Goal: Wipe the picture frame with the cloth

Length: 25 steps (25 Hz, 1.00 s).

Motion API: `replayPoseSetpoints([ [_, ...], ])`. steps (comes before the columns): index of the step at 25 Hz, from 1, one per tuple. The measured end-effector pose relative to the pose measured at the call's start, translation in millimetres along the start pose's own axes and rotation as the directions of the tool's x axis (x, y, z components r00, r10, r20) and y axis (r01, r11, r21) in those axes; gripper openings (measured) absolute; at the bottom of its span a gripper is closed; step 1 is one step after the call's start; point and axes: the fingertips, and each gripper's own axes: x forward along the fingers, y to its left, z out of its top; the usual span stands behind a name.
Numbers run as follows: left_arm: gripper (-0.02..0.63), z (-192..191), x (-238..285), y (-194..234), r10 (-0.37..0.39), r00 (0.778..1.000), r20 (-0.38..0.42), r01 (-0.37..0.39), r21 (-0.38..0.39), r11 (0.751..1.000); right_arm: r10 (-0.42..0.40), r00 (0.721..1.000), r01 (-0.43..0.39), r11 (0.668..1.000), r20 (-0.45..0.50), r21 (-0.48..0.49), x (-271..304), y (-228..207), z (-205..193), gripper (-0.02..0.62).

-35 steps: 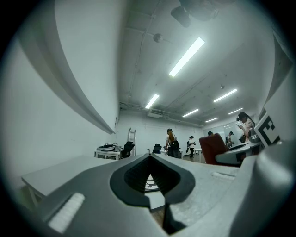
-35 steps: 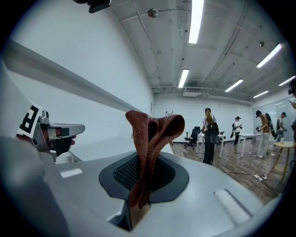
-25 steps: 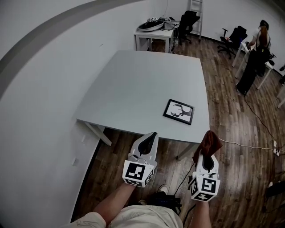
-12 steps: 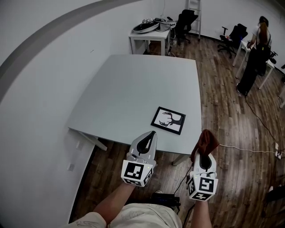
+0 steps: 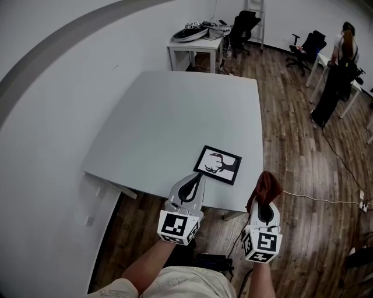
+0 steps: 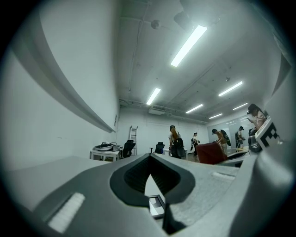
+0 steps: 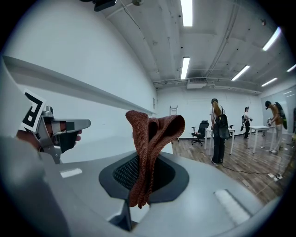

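Frame [image 6: 156, 206] mostly behind left tool [image 5: 197, 177]

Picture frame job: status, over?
Left gripper shut, empty. Right gripper shut on cloth, clear of frame. Frame flat on table, untouched. Nothing in the way.

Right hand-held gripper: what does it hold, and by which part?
The right hand-held gripper holds the cloth, pinched near one bunched end; the rest stands folded above the jaws. The left hand-held gripper holds nothing.

There are one frame [image 5: 217, 165], one cloth [image 5: 266, 187], two grippers, the left gripper [image 5: 200, 175] and the right gripper [image 5: 265, 197], two chairs [image 5: 243, 26], and one ladder [image 5: 257, 10].
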Motion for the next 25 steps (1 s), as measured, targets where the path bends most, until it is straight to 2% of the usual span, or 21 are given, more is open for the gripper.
replayPoseSetpoints([
  [14, 0.0, -21, 73, 83, -0.07, 0.998, -0.011, 0.069, -0.05, 0.996, -0.036, 0.997, 0.034, 0.999, -0.062, -0.037, 100, 39, 8, 0.061],
  [25, 0.0, -38, 101, 125, -0.134, 0.991, -0.018, 0.132, -0.074, 0.988, -0.074, 0.991, 0.067, 0.995, -0.109, -0.069, 146, 61, 2, 0.063],
])
